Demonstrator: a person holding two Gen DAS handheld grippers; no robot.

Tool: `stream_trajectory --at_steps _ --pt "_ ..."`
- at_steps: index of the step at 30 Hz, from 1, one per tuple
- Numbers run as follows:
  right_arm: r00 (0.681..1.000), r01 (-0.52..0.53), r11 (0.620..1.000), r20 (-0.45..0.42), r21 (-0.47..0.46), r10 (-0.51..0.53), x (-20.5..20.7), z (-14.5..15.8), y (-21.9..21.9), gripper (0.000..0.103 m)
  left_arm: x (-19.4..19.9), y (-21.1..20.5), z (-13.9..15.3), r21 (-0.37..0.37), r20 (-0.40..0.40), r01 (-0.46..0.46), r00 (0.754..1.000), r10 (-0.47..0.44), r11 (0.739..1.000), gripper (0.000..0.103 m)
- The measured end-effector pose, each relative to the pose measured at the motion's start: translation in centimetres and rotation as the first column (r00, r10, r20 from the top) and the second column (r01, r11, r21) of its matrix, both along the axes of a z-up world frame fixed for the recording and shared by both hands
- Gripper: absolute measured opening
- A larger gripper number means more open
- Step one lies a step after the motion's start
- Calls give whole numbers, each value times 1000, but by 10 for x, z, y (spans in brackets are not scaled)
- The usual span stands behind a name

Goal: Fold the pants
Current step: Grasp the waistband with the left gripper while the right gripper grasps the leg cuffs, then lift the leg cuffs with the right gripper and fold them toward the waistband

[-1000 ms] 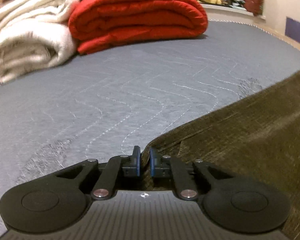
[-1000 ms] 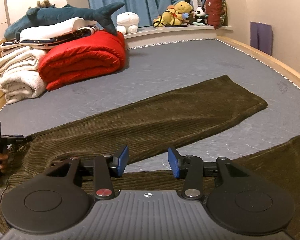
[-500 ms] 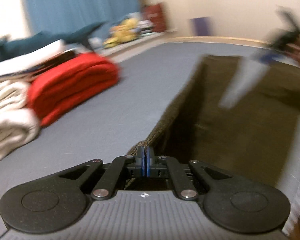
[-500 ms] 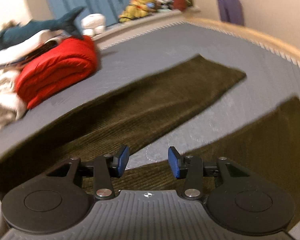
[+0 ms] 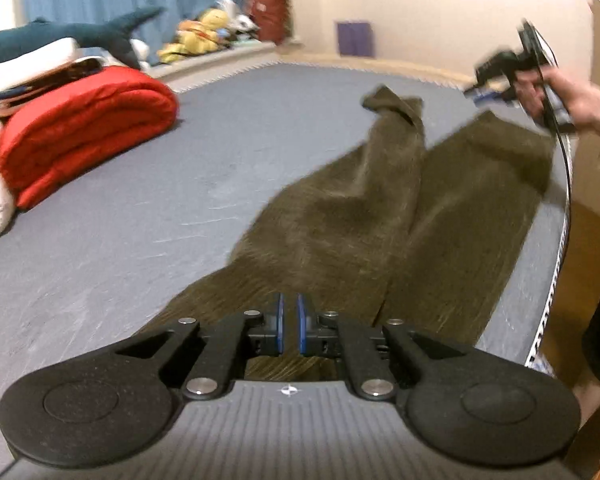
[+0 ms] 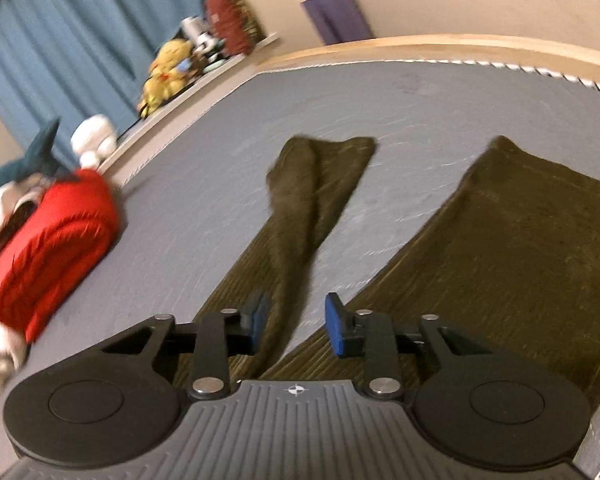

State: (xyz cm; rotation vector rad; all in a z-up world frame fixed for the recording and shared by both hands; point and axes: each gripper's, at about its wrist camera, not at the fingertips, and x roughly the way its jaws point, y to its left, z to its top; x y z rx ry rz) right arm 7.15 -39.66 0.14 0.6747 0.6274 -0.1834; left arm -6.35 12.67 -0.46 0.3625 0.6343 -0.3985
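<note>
Pants (image 5: pixel 352 216) of dark olive-brown corduroy lay on the grey mattress (image 5: pixel 148 200), filling the centre and right of the left wrist view. Waist end sat at the bottom of that frame, both legs running away toward the upper right. Leg on the left was rumpled, with a raised ridge along it and its cuff twisted and folded over near the upper centre; leg on the right lay flatter and broader, its cuff close to the mattress edge. Ribbing showed clearly only near the bottom; the rest was blurred by motion. In the right wrist view the pants (image 6: pixel 520 240) appeared as two strips with bare grey mattress (image 6: pixel 400 128) between them, a narrow creased one at centre and a wide flat one at right. Left gripper (image 5: pixel 290 330) had its blue pads parted by a narrow gap and opening, nothing pressed between them, cloth lying just beyond and beneath. Right gripper (image 6: pixel 296 326) stood with pads apart and closing, over the fork where the legs part; no cloth was pinched. Right gripper (image 5: pixel 512 66) also showed at upper right of the left wrist view, held in a hand (image 5: pixel 568 96) above the far cuff. Red folded quilt (image 5: pixel 80 128) sat at left.
</note>
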Motion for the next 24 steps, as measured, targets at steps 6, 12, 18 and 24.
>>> stream_trajectory --at_steps 6,12,18,24 --pt "1000 -22 999 13 41 21 28 -18 -16 23 22 -37 -33 121 -95 160 984 -149 980 40" --pt "996 -84 996 -21 7 84 67 -41 0 44 32 -42 -57 157 -172 215 967 -188 964 40" --pt "994 -84 996 -75 3 84 108 -65 12 45 34 -41 -66 174 -203 238 958 -202 955 42" --pt "990 -86 995 -117 -43 81 130 -80 19 28 38 -38 -68 195 -205 233 960 -192 953 24"
